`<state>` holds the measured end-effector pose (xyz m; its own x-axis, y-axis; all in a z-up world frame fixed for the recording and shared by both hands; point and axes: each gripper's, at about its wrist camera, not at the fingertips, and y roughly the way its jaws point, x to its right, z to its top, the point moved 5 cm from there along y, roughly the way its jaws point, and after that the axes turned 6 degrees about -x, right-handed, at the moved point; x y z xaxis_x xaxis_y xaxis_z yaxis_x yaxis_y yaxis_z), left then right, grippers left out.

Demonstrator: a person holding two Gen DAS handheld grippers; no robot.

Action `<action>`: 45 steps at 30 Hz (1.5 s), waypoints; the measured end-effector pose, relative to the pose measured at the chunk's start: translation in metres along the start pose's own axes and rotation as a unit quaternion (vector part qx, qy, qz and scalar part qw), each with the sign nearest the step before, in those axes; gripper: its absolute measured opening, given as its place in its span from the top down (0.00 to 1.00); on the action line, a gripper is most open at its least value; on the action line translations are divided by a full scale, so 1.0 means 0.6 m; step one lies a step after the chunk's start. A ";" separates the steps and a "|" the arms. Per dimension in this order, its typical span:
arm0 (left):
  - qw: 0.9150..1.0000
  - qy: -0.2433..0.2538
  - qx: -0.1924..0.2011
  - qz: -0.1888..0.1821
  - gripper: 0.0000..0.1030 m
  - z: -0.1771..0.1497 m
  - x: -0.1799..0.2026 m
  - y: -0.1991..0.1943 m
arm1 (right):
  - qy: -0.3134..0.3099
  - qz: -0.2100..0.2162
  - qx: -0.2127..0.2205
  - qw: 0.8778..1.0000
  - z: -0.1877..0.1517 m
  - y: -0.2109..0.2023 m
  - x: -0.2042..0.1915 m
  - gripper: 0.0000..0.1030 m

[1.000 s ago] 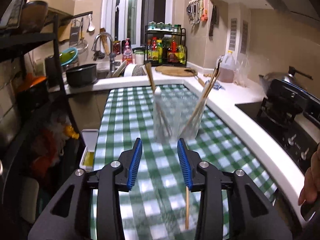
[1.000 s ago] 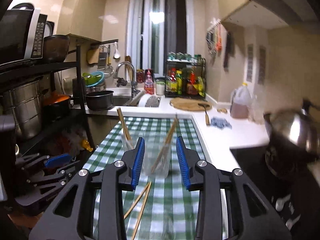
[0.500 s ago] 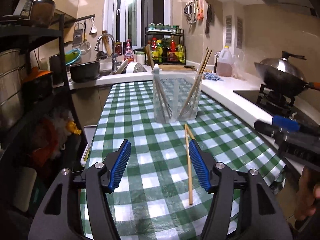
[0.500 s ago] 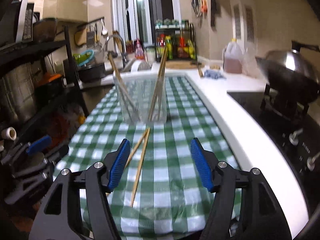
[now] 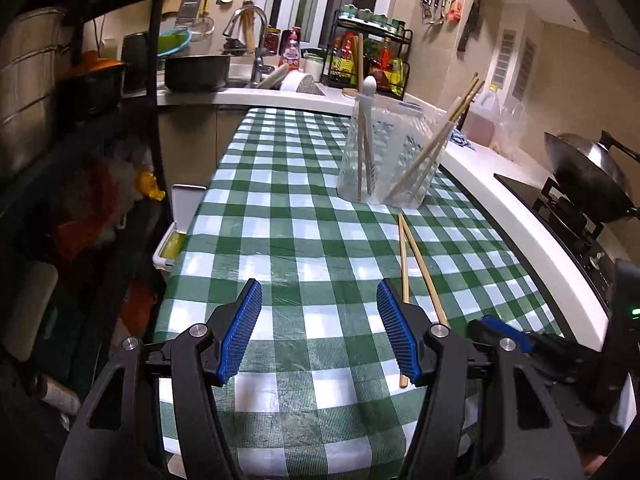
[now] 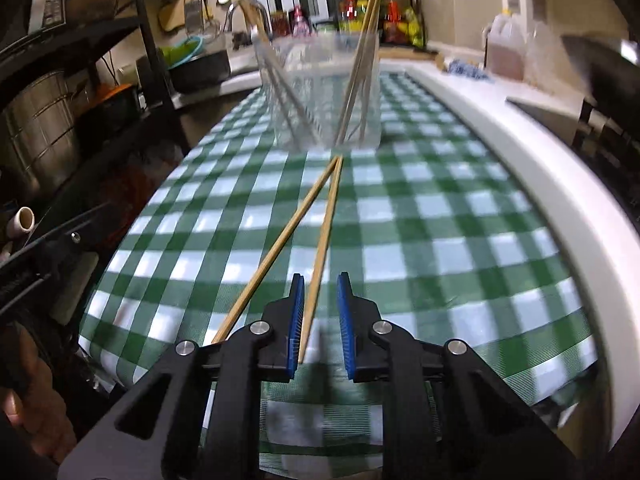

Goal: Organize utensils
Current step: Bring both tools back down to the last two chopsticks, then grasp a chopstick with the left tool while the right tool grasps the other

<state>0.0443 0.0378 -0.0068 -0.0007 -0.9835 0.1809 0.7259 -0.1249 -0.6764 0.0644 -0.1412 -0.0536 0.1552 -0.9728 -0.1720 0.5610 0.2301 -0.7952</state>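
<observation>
From the left wrist, we saw our left gripper [image 5: 318, 326] standing wide and empty above the green checked tablecloth [image 5: 288, 216]. Two loose chopsticks [image 5: 404, 264] lay beside its right finger, before a clear utensil holder [image 5: 386, 152].

From the right wrist, our right gripper [image 6: 319, 314] had just been closing; its narrow jaws straddled one chopstick [image 6: 320, 256], the left pad touching it, the right pad apart. The other chopstick [image 6: 276, 252] lay outside.
</observation>
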 end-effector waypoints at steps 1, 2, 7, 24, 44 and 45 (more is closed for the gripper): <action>1.000 0.002 -0.001 -0.002 0.43 -0.002 0.002 0.001 | -0.003 -0.002 -0.003 1.000 -0.003 0.006 -0.003 0.82; 1.000 0.005 -0.003 -0.005 0.43 -0.004 0.004 0.003 | -0.007 -0.001 -0.009 1.000 -0.005 0.012 -0.007 0.81; 1.000 0.023 -0.012 -0.013 0.45 -0.018 0.022 0.012 | -0.021 -0.016 -0.030 0.999 -0.018 0.034 -0.012 0.76; 0.990 0.101 -0.089 -0.035 0.48 -0.087 0.114 0.086 | 0.010 -0.041 -0.025 0.999 -0.039 0.005 0.079 0.95; 0.993 0.087 -0.086 0.006 0.94 -0.097 0.088 0.088 | 0.003 -0.039 -0.027 0.999 -0.048 -0.002 0.077 0.95; 0.993 0.076 -0.087 0.010 0.94 -0.097 0.079 0.088 | 0.002 -0.039 -0.027 0.999 -0.049 -0.003 0.075 0.95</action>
<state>0.0425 -0.0231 -0.0755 -0.1005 -0.9928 0.0654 0.5975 -0.1128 -0.7939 0.0462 -0.1864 -0.0771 0.1093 -0.9878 -0.1110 0.5262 0.1523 -0.8366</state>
